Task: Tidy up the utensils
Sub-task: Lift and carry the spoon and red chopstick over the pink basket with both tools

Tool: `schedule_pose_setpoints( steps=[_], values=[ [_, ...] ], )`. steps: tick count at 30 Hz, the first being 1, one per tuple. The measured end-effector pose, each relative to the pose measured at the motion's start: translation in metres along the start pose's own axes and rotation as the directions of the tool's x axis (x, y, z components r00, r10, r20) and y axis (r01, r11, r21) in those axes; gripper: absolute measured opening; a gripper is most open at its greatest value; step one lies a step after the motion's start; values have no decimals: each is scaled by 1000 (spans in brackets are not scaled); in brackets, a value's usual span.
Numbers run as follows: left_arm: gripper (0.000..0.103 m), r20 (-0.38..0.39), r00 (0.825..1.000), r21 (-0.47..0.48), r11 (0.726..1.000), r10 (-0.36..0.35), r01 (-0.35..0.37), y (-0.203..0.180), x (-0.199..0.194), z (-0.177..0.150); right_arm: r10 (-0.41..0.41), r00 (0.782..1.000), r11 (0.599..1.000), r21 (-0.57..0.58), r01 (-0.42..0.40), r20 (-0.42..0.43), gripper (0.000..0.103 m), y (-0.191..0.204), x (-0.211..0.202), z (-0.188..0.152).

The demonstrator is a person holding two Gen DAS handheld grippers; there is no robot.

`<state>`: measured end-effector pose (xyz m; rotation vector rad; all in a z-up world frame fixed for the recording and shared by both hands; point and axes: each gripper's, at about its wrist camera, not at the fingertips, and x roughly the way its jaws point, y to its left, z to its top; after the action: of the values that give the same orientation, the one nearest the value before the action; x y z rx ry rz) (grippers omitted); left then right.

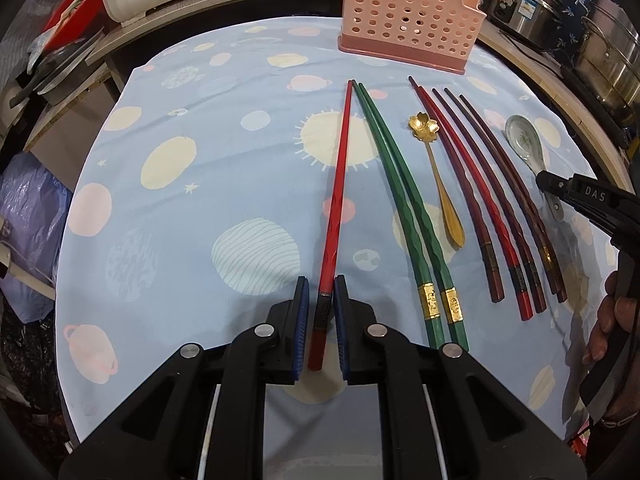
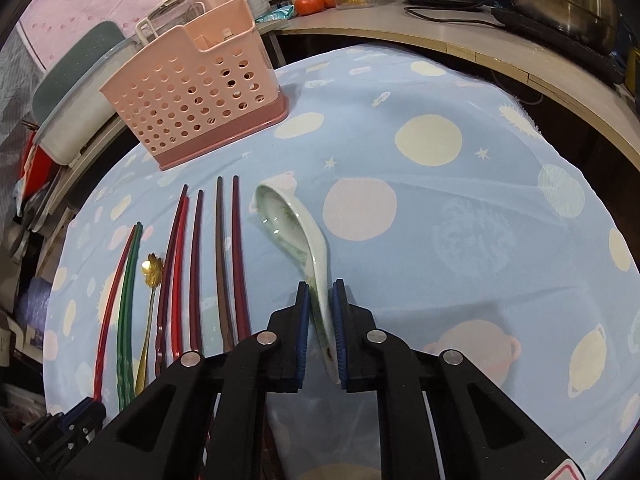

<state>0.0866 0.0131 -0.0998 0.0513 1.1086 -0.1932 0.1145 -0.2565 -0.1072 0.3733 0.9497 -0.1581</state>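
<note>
Two grips at once here. Left gripper (image 1: 322,292) clamped on the butt end of the lone red chopstick (image 1: 340,184), pads tight against its sides, tip pointing off toward the pink holder (image 1: 408,16) at the far edge of the table. Right gripper (image 2: 320,300) pinched shut on the handle of the white ceramic spoon (image 2: 288,224), bowl end lying ahead on the planet-print cloth (image 2: 420,208). Looks like both pieces sit on the cloth rather than in the air, though hard to be sure at the handle ends.

Makes sense to grab at the handle ends – leaves the long part free to drop down into the holder's compartments. Probably also why everything is laid out parallel, handles toward the person: green pair (image 1: 400,200) just beside the red one, then the gold flower spoon (image 1: 438,176), then the dark red and brown chopsticks (image 1: 492,200) in a tight row.

Holder looks empty through the holes, so sorting is barely started – can't tell which slot is meant for what. Ceramic spoon handle looks glossy and tapered, so a slip risk on the lift.
</note>
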Motion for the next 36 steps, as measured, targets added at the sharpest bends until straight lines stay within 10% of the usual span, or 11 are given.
schedule_pose_setpoints(
  steps=[25,36],
  values=[
    [7,108,990,-27,995,-91,95,12,-73,-19,66,989,998,-35,-61,136,7,4,-112,-33],
    [7,280,957,-3,996,-81,85,15,-126,38,107,971,994,-50,-98,213,7,12,-137,-1]
  ],
)
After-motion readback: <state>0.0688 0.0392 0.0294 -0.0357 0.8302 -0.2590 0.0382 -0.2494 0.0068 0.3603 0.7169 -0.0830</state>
